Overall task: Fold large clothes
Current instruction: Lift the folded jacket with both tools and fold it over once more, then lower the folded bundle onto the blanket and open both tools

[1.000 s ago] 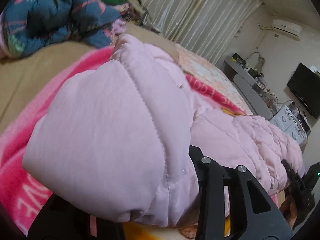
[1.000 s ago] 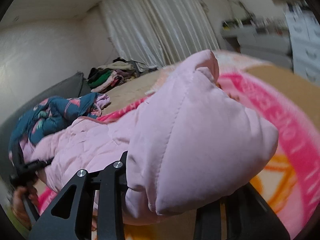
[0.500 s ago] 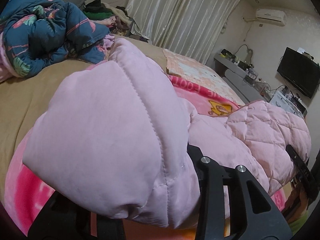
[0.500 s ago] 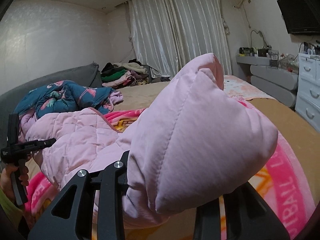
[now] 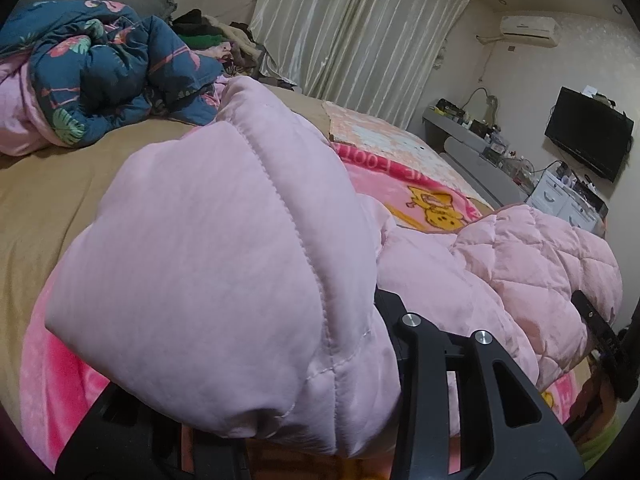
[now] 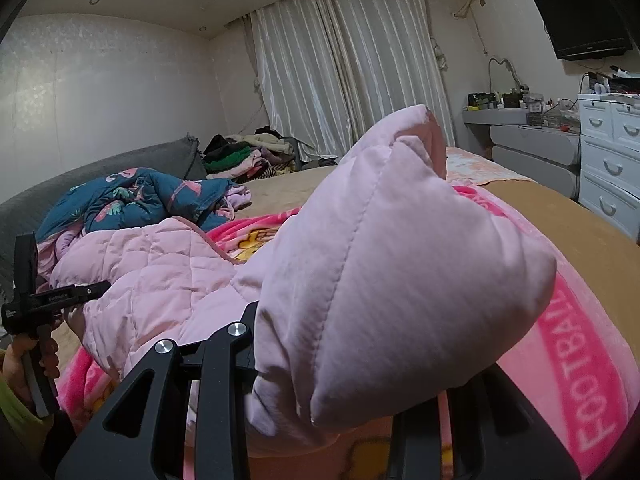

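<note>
Pink quilted jacket (image 5: 224, 264) clamped at one corner by left gripper (image 5: 288, 420), at another by right gripper (image 6: 344, 408), above pink blanket (image 6: 576, 364) on bed (image 5: 48, 200).

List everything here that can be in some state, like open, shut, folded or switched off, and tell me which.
Pink padded coat: held up at both ends, not yet folded.
Left gripper: shut on the coat.
Right gripper: shut on the coat.
Curtains: drawn shut.
Television: screen dark.
Blue floral quilt: crumpled.
</note>
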`<state>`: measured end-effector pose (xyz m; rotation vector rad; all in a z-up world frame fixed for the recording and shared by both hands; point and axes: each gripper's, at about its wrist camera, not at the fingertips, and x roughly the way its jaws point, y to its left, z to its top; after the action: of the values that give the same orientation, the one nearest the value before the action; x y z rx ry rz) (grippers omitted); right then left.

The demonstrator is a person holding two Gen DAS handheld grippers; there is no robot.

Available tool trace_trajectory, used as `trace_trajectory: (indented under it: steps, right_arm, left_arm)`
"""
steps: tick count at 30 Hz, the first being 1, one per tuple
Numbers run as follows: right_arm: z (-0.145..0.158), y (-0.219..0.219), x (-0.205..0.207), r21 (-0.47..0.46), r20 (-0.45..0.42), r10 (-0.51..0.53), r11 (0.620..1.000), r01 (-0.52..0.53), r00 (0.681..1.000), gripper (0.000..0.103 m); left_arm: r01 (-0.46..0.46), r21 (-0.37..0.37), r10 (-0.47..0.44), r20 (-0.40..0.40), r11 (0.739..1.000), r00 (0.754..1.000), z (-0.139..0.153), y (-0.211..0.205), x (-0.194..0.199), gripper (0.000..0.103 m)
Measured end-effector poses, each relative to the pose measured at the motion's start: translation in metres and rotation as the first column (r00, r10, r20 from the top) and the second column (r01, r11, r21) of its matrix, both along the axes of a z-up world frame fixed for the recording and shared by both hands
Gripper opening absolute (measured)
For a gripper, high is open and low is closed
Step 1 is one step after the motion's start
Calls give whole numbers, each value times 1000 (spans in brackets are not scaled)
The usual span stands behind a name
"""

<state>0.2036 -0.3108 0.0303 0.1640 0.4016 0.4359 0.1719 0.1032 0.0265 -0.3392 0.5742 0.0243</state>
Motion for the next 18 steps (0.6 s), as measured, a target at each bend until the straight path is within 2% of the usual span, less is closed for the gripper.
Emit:
trace_trajectory:
  steps: [11, 18]
  right_arm:
    - [-14, -12, -27, 25, -72, -27, 999, 29, 997, 31]
    - [-28, -20, -30, 44, -176, -65, 996, 74, 982, 37]
  left_arm:
    - [-3, 30, 4, -37, 1000, 999, -18, -2, -27, 31]
    - [-14, 27, 16, -88, 1000, 996, -34, 3, -34, 37]
